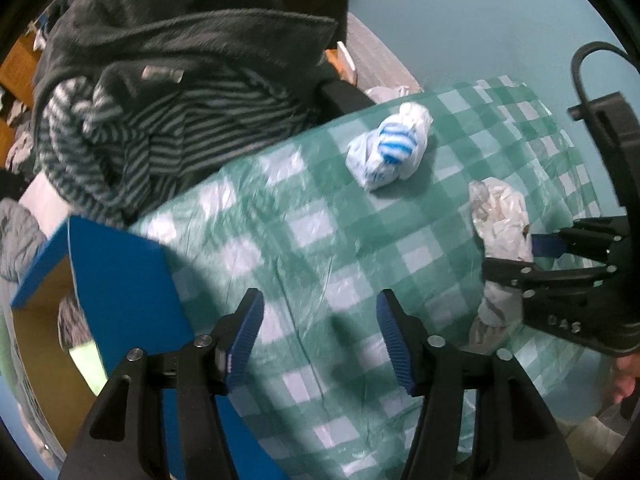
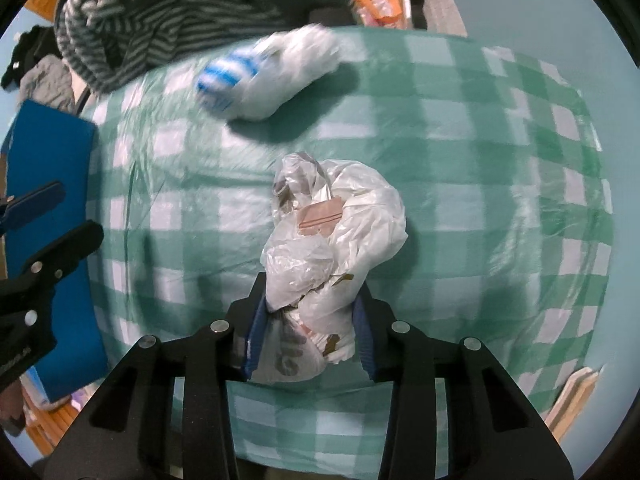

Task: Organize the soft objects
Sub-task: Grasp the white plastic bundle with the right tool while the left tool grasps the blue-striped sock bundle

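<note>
A crumpled white plastic bag [image 2: 340, 216] lies on the green checked tablecloth [image 2: 460, 140]. My right gripper [image 2: 310, 316] is shut on its near end; it also shows at the right of the left wrist view [image 1: 532, 256], with the bag [image 1: 500, 216] in its fingers. A second white bag holding something blue-and-white striped [image 1: 390, 146] lies farther back on the cloth, also in the right wrist view [image 2: 264, 76]. My left gripper [image 1: 320, 332] is open and empty above the cloth, near a blue box [image 1: 120, 276].
The blue open box stands at the table's left edge, also in the right wrist view [image 2: 52, 168]. A pile of grey and striped clothes [image 1: 168, 120] lies behind the table. An orange object [image 2: 378, 8] sits at the far edge.
</note>
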The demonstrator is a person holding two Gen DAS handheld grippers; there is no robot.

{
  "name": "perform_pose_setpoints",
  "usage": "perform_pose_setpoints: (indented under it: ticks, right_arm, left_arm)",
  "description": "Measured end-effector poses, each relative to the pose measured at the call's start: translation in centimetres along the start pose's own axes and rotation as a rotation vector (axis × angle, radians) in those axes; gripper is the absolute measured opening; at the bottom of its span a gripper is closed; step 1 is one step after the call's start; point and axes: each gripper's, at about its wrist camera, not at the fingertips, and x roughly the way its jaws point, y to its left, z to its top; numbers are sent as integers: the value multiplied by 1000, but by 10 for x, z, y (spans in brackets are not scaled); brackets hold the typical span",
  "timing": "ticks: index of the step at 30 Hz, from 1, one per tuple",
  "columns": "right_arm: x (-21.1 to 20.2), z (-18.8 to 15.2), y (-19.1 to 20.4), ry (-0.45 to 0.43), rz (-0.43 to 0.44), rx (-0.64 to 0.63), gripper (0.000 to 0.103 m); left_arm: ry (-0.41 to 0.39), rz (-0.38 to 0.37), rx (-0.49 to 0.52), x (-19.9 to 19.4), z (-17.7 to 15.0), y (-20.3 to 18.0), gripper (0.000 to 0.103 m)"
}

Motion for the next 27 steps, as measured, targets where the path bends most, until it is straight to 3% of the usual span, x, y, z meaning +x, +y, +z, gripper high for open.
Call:
perform_pose_setpoints:
  ticks: [9, 15, 27]
  right_arm:
    - [-24, 17, -38, -56, 5, 47, 38]
    - [-33, 28, -55, -78, -7, 61, 38]
    - [-41, 31, -72, -92, -7, 96, 38]
  left_arm:
    - [-37, -51, 122, 2, 42, -27, 69]
    - [-19, -112, 161, 15, 68, -38, 69]
    - [32, -89, 213, 53, 100, -57, 69]
